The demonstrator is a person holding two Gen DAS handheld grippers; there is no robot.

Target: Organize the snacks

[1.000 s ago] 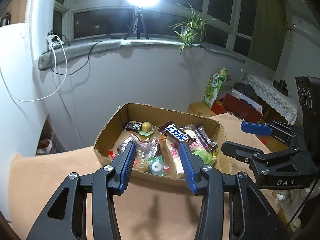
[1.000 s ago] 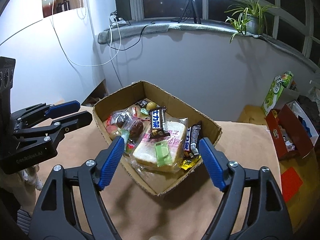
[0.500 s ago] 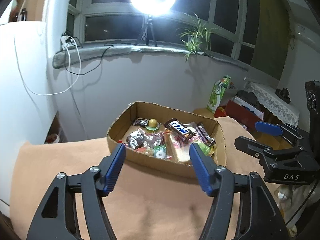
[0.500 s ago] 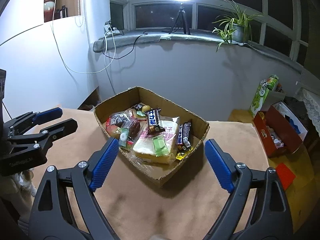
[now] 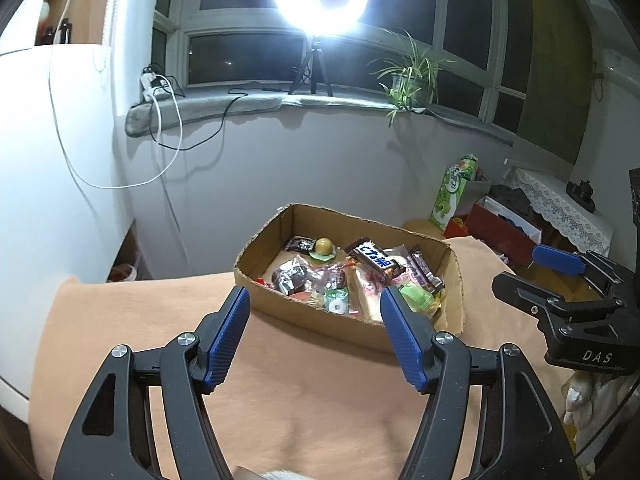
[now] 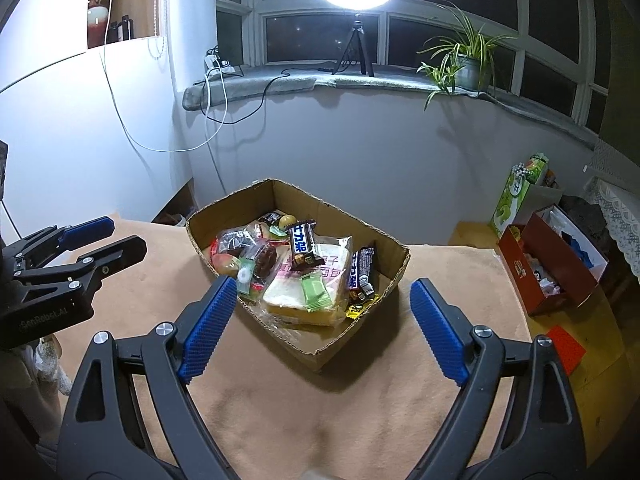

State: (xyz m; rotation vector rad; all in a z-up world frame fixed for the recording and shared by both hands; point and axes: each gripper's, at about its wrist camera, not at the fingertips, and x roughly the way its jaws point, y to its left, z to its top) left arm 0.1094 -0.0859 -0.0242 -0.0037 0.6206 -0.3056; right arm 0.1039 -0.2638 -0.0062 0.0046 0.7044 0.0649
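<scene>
Peach-coloured cloth covers the surface (image 6: 280,408), which fills the lower half of both views. On it, at the centre of each frame, stands an open cardboard box (image 6: 394,276) (image 5: 454,280) with the snacks inside.

In the lower part of the left wrist view the left claw (image 5: 315,334) is spread wide, with nothing between its blue pads (image 5: 226,340), and it hangs above the cloth just in front of the box. The right claw (image 6: 320,326) in the lower part of its own view is also spread wide and holds nothing; the near corner of the box lies between its pads. Each claw appears also at the edge of the other view: the right one at the right edge (image 5: 540,272), the left one at the left edge (image 6: 102,236), both well apart from the box.

Inside the box the biggest item is a wrapped bread slice (image 6: 304,292). A dark chocolate bar with blue label (image 6: 302,246) lies on top of it, tilted. A small green packet (image 6: 314,290) rests on the front of the bread. Two dark bars (image 6: 360,270) lean at the right side. Small candies in clear wrap (image 6: 248,264) fill the left part.
</scene>
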